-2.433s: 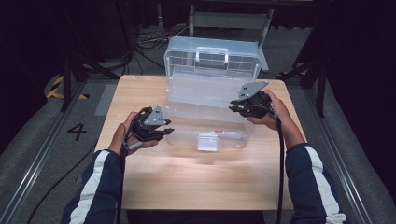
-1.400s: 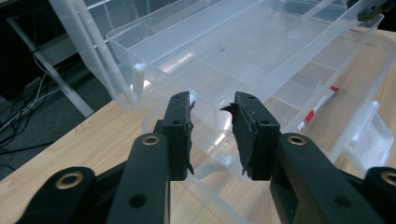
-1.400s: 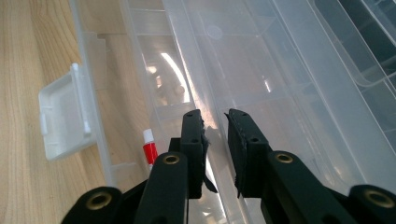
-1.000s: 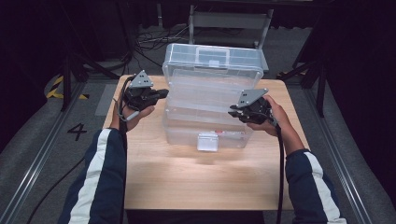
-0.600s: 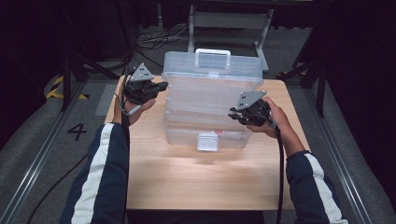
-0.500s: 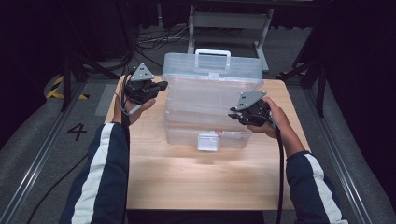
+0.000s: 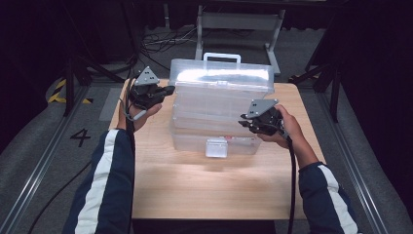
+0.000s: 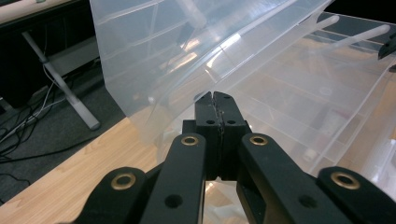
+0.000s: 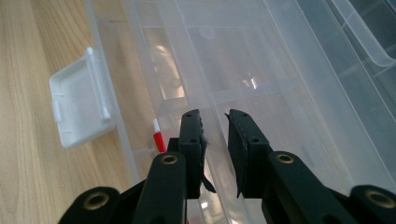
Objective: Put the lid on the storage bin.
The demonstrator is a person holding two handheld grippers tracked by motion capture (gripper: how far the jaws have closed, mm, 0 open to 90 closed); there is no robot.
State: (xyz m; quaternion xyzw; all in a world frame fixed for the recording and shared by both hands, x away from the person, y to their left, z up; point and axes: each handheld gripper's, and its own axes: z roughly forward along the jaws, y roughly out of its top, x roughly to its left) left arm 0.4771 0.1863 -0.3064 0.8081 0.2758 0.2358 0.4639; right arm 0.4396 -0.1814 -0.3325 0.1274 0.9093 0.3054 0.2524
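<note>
A clear plastic carry box (image 7: 195, 139) stands on the wooden table (image 7: 195, 195). Its lid (image 7: 221, 78) is swung up, with the handle (image 7: 221, 56) at the top. My left gripper (image 7: 169, 90) is shut with nothing in it, its tips against the lid's left edge (image 8: 154, 74). In the left gripper view the jaws (image 8: 215, 95) meet just under the tilted lid. My right gripper (image 7: 242, 124) is at the base's right end. Its jaws (image 9: 212, 114) stand slightly apart, closed on the base's clear rim (image 9: 210, 158). The white latch (image 9: 79, 105) hangs open at the front.
A small red-and-white item (image 9: 159, 140) lies inside the base near the front wall. Bare tabletop stretches in front of the box. A metal stand (image 7: 238, 24) and cables (image 7: 156, 41) sit on the floor behind the table. Dark rails run down both sides.
My left gripper went from the box's front left up to the lid's left edge. The lid has tipped further up, bringing the handle to the top. The right gripper barely moved.
</note>
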